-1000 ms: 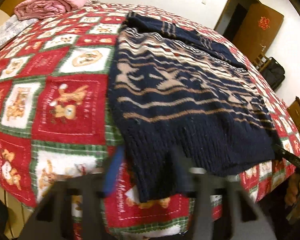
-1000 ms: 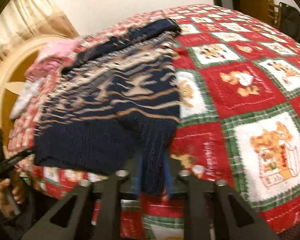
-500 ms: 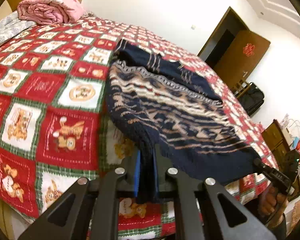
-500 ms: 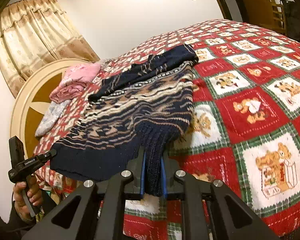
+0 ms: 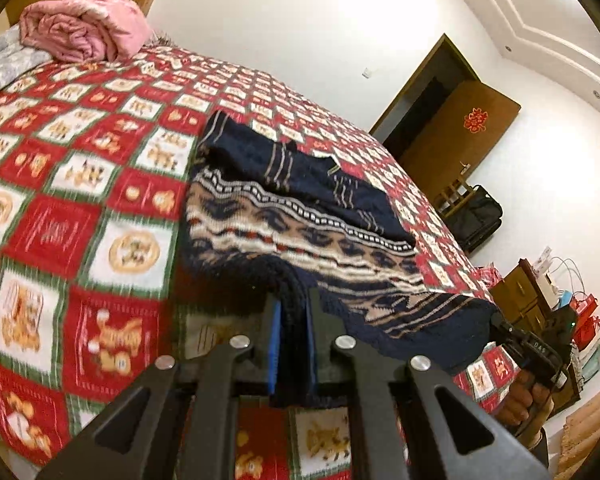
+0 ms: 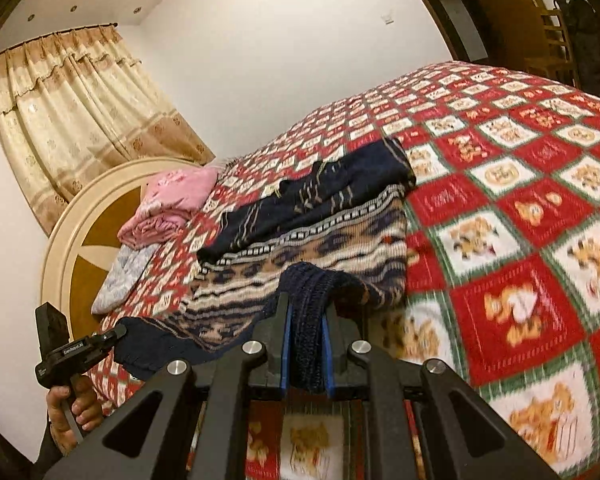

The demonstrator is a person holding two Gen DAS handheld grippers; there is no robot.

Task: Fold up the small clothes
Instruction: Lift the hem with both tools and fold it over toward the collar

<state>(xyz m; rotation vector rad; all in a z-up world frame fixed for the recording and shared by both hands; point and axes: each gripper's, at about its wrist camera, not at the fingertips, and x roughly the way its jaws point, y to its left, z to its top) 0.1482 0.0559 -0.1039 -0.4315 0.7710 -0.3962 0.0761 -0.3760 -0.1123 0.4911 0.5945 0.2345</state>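
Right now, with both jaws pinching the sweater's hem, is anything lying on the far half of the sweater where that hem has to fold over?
Nothing foreign shows there. The left gripper and right gripper each clamp the sweater hem. On its far half lie only its own folded-in sleeves. The pink bundle sits apart by the headboard.

Navy sweater (image 5: 300, 236) with tan-and-white bands; red, white, green checked bedspread (image 5: 80, 208).

The sweater (image 5: 300, 236) lies on the bed (image 5: 80, 216), its near hem lifted off the blanket between the left tongs (image 5: 292, 344) and right tongs (image 6: 306, 344). A folded bundle (image 5: 80, 32) sits at the far left by the headboard (image 6: 80, 240); a door (image 5: 452, 128) stands far right
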